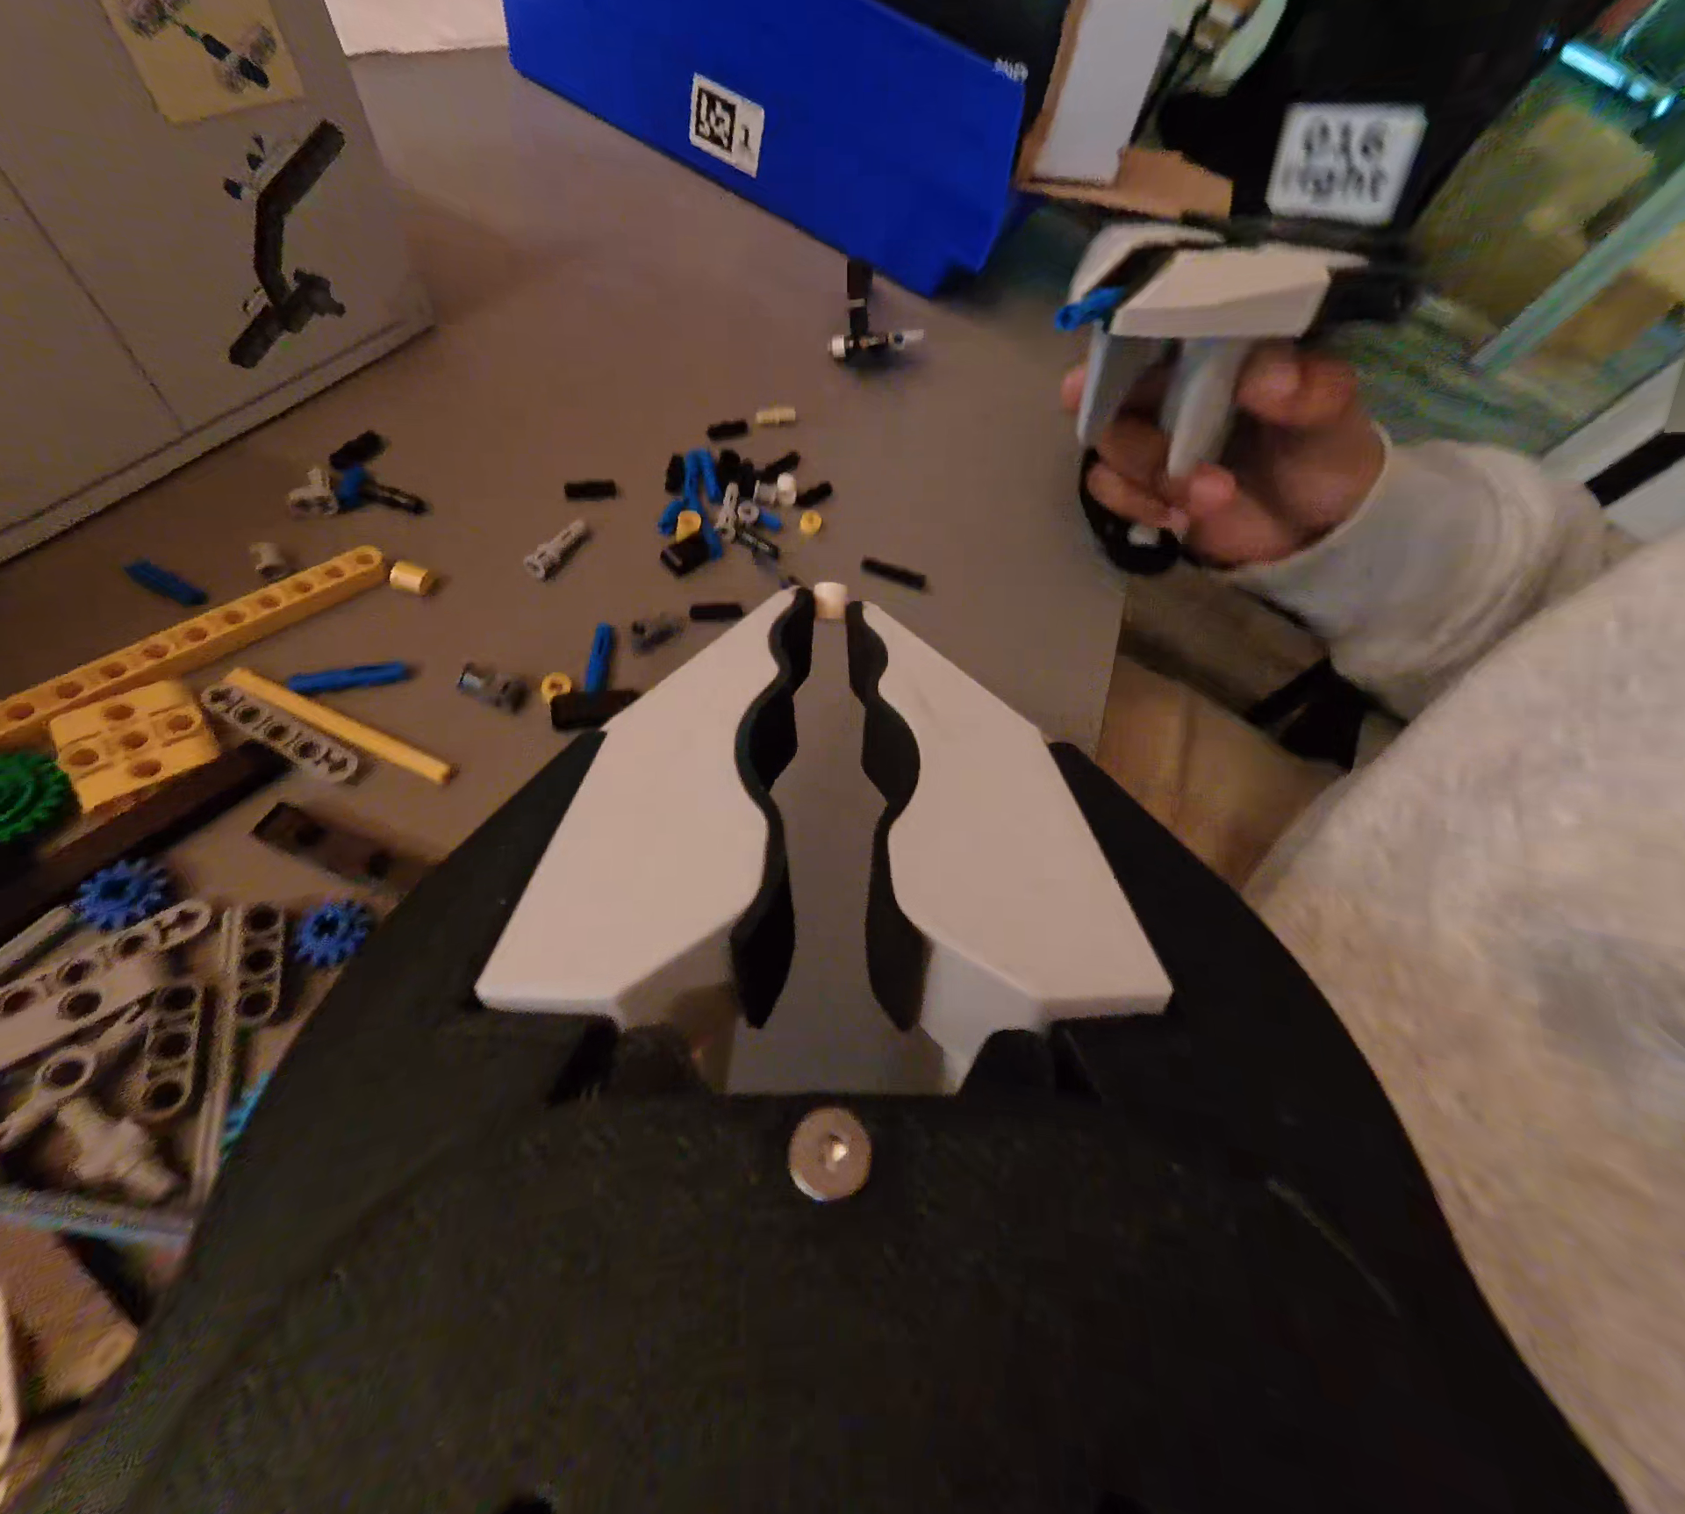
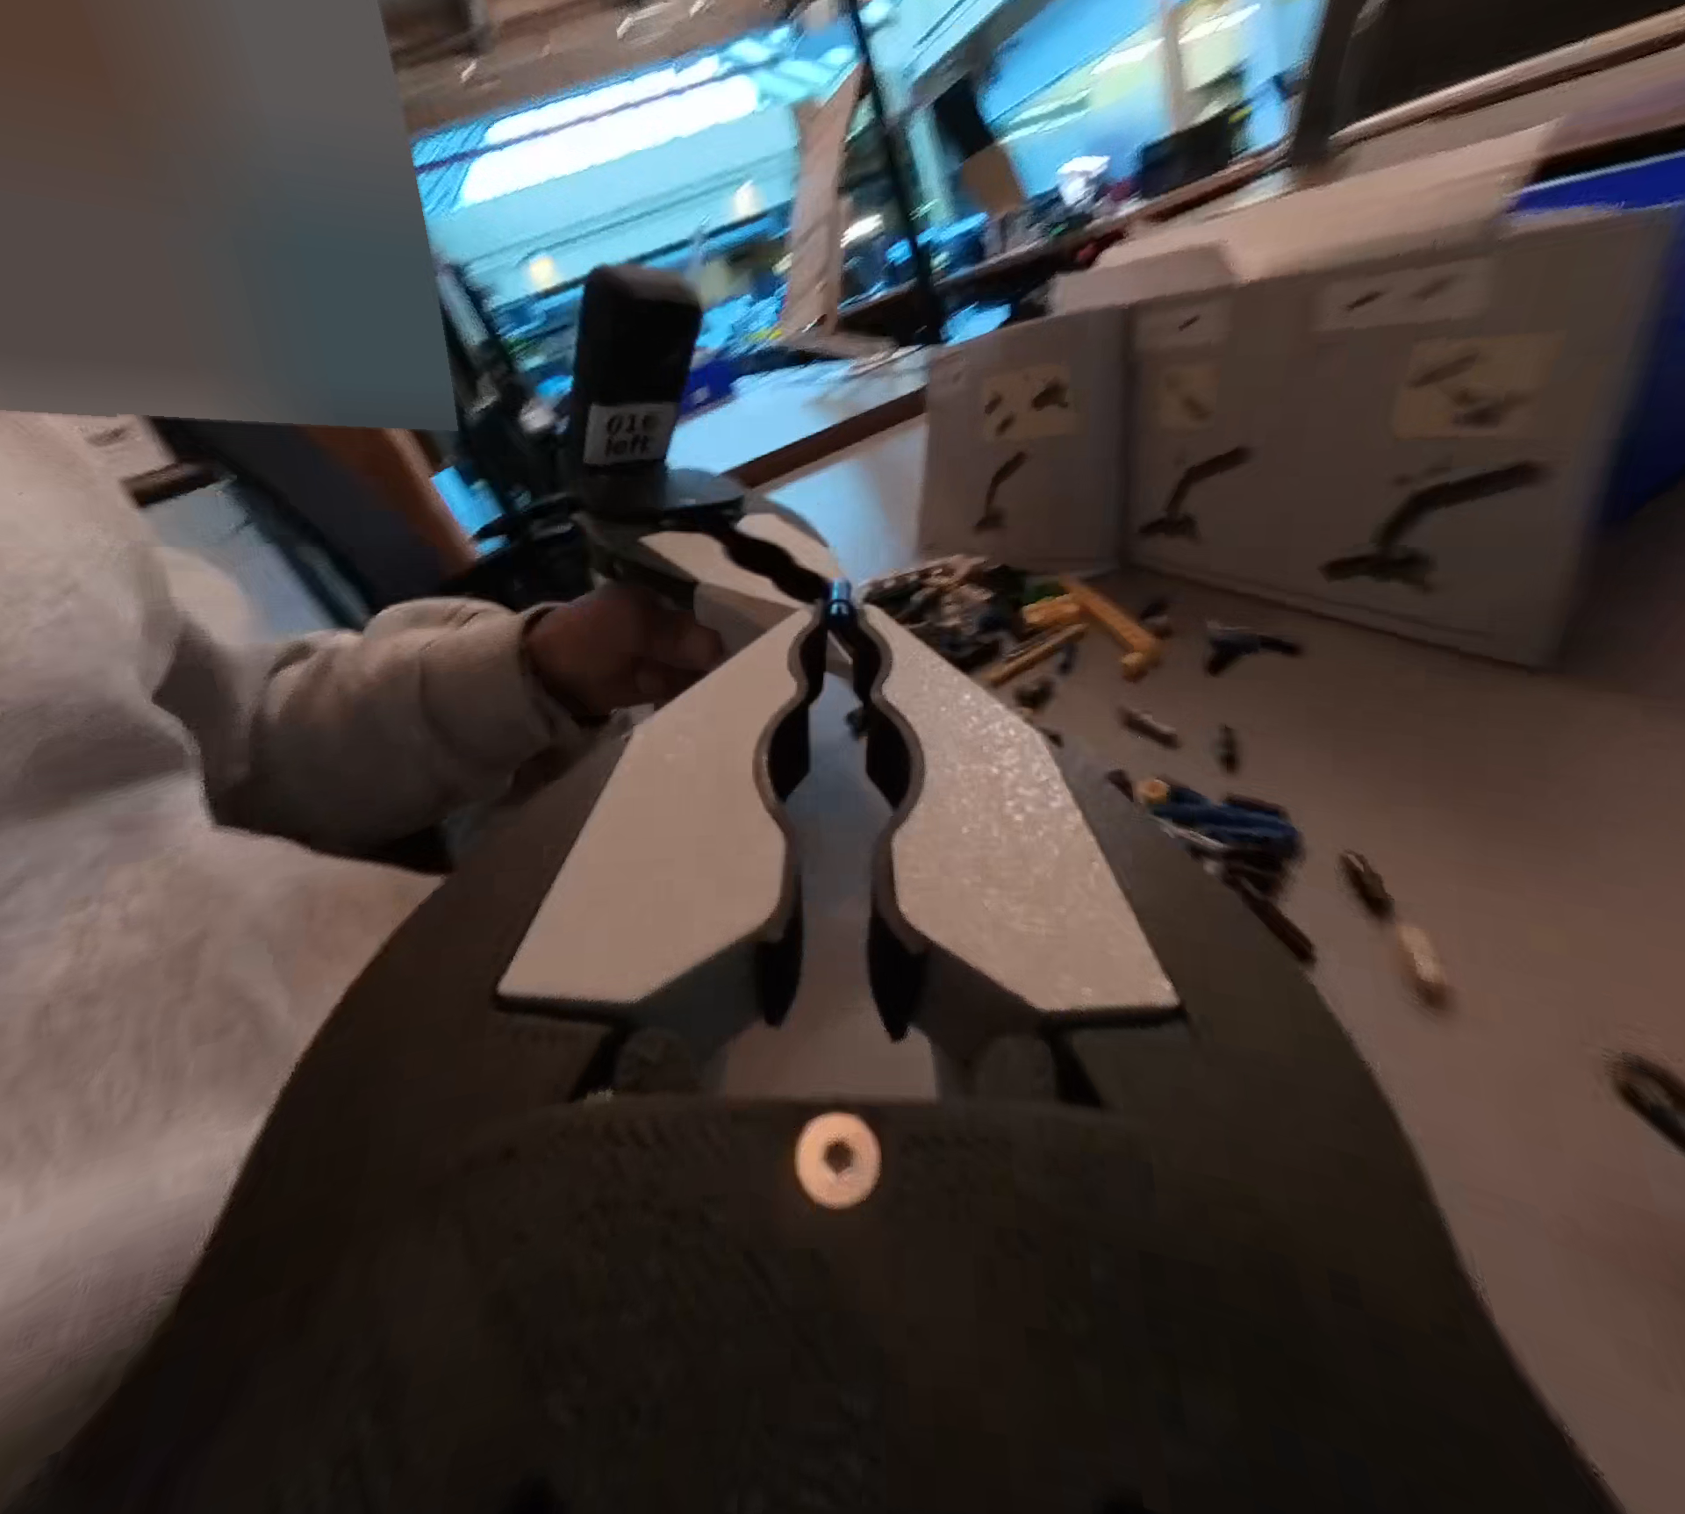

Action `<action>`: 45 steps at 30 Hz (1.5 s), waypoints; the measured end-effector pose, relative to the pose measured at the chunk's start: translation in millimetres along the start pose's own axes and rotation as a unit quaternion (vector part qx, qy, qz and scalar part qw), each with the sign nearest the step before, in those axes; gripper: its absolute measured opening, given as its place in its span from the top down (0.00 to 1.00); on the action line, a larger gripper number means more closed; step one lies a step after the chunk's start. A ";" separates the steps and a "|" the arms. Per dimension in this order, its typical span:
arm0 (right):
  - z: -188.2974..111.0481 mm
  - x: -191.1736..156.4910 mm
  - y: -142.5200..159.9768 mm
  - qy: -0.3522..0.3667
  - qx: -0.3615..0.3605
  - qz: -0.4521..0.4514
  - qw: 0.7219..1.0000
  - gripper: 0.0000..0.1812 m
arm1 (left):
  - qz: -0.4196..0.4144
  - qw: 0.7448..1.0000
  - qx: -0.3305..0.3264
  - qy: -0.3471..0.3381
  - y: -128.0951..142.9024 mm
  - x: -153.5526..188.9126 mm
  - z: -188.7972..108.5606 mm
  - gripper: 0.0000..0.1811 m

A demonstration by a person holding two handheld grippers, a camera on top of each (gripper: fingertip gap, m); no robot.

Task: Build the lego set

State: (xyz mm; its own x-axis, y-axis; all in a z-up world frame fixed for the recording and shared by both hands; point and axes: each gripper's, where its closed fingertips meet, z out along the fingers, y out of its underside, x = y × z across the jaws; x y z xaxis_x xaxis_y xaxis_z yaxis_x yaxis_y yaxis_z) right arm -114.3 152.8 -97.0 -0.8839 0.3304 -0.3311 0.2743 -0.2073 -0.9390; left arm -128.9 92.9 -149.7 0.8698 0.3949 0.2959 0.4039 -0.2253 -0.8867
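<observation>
Two parts held ready to join
Left gripper (image 1: 828, 604) pinches a white bush (image 1: 828, 598); right gripper (image 2: 839, 615) clamps a blue pin (image 2: 839, 604), raised for mating.

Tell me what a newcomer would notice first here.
Both grippers are raised and pinching small parts: the left gripper holds a white bush, the right gripper a blue pin. Below, loose pieces litter the grey table, with a blue bin behind.
</observation>
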 end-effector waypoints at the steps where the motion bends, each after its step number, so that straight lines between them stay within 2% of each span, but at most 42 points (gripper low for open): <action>1: 9.2 -3.1 3.4 -0.028 -0.016 0.001 0.999 0.99 | 0.006 1.000 -0.005 0.004 4.2 1.5 -4.0 0.97; 6: 52.3 -16.6 27.5 -0.133 -0.113 -0.003 0.985 0.98 | 0.009 1.000 0.021 0.014 11.0 6.6 -23.5 0.97; 9: 63.2 -22.0 42.6 -0.141 -0.158 -0.015 0.977 0.98 | -0.005 0.998 0.045 0.054 5.2 17.8 -30.8 0.97; 11: 60.4 -21.3 50.6 -0.119 -0.180 -0.037 0.976 0.99 | 0.004 0.998 0.038 0.049 10.4 12.7 -31.3 0.97; 13: 57.6 -14.0 50.5 -0.084 -0.179 -0.035 0.980 0.99 | -0.007 0.997 0.037 0.073 11.5 13.9 -32.7 0.97; 16: 53.0 -11.0 45.4 -0.071 -0.160 0.001 0.985 0.99 | -0.044 0.995 0.056 0.075 6.8 4.7 -36.4 0.97; 20: 46.3 -11.2 35.5 -0.087 -0.128 0.036 0.987 0.99 | -0.054 0.994 0.043 0.090 9.5 6.4 -33.2 0.97; 26: 44.5 -18.5 36.7 -0.108 -0.128 0.059 0.984 0.99 | -0.027 0.996 0.020 0.081 14.4 10.7 -28.1 0.97; 31: 47.9 -21.5 43.2 -0.097 -0.146 0.036 0.984 0.99 | -0.039 0.996 0.017 0.080 15.0 8.2 -27.1 0.97; 35: 51.3 -11.0 38.5 -0.027 -0.128 -0.047 0.990 0.98 | -0.051 0.995 0.022 0.080 13.9 5.3 -27.9 0.97; 38: 54.3 -10.2 45.6 -0.010 -0.150 -0.093 0.984 0.98 | -0.045 0.996 0.022 0.075 14.0 5.7 -27.8 0.97; 41: 57.2 -10.5 53.3 -0.012 -0.173 -0.095 0.980 0.98 | -0.043 0.996 0.020 0.070 14.4 5.0 -27.3 0.97; 45: 56.7 -8.9 50.8 -0.017 -0.168 -0.076 0.983 0.98 | -0.060 0.996 0.028 0.068 12.8 0.8 -28.6 0.97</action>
State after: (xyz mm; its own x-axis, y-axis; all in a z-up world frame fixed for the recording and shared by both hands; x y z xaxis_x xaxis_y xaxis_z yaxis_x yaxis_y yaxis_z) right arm -114.0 87.1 -136.5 -0.9348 0.3023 -0.1863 0.2424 0.1599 -0.9569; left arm -114.9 64.9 -150.6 0.8485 0.2912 0.4419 0.4932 -0.1324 -0.8598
